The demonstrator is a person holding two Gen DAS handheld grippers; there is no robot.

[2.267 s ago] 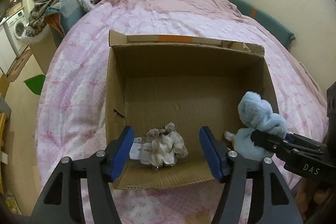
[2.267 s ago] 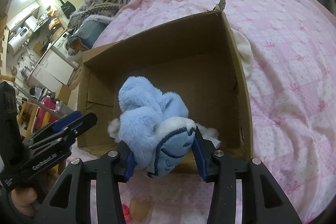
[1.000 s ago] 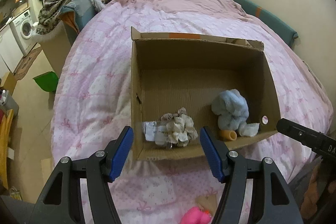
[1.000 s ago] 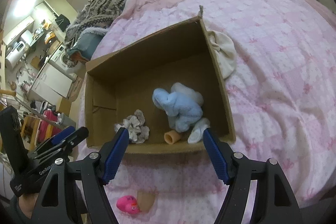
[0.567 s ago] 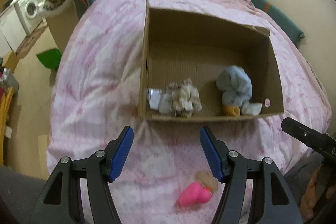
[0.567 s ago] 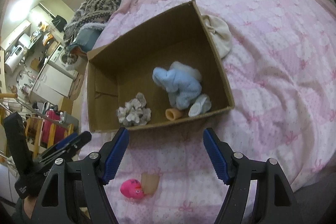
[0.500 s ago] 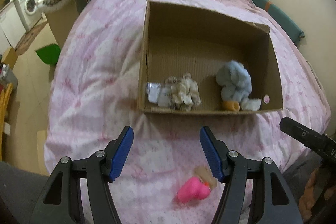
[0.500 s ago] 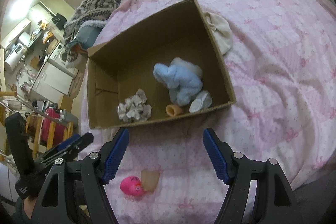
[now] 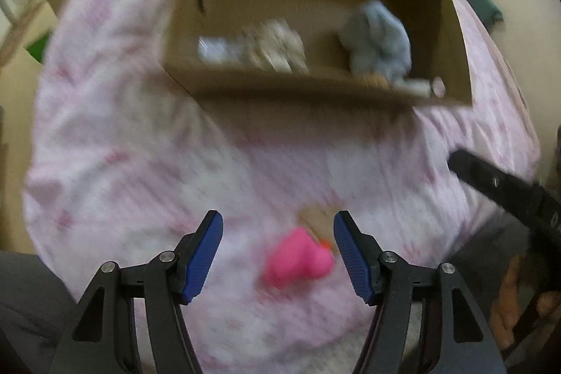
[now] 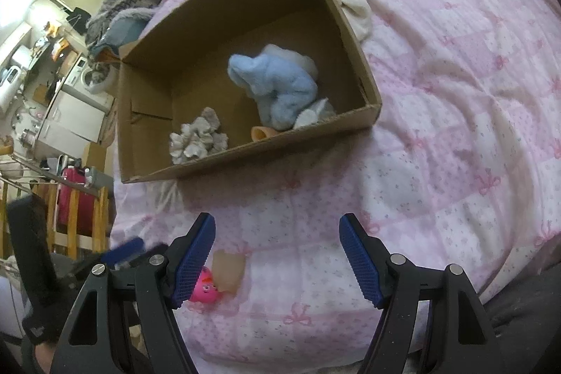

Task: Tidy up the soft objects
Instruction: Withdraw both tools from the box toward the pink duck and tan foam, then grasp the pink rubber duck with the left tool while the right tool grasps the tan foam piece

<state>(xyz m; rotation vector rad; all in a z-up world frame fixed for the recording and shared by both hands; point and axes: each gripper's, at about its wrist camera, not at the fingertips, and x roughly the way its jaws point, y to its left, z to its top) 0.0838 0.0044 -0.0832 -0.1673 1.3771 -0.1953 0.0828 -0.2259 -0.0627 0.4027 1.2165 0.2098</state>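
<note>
Both grippers have drawn back from the cardboard box, the blue plush lying inside. Left gripper, fingers spread and empty, dips toward the pink toy near the quilt's front edge; next it must straddle and clench it. Right gripper hangs released.

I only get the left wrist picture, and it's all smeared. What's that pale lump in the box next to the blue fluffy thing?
Observer: The right wrist view shows it sharply. It's a grey-white ruffled fabric bundle on the floor of the cardboard box, apart from the blue plush toy.
Operator: Is anything soft hidden from me?
Observer: Yes, a cream cloth lies on the pink quilt against the box's outer right wall.
Operator: And the other clamp?
Observer: The right gripper is open with nothing between its fingers. The pink toy lies beside its left finger.
</note>
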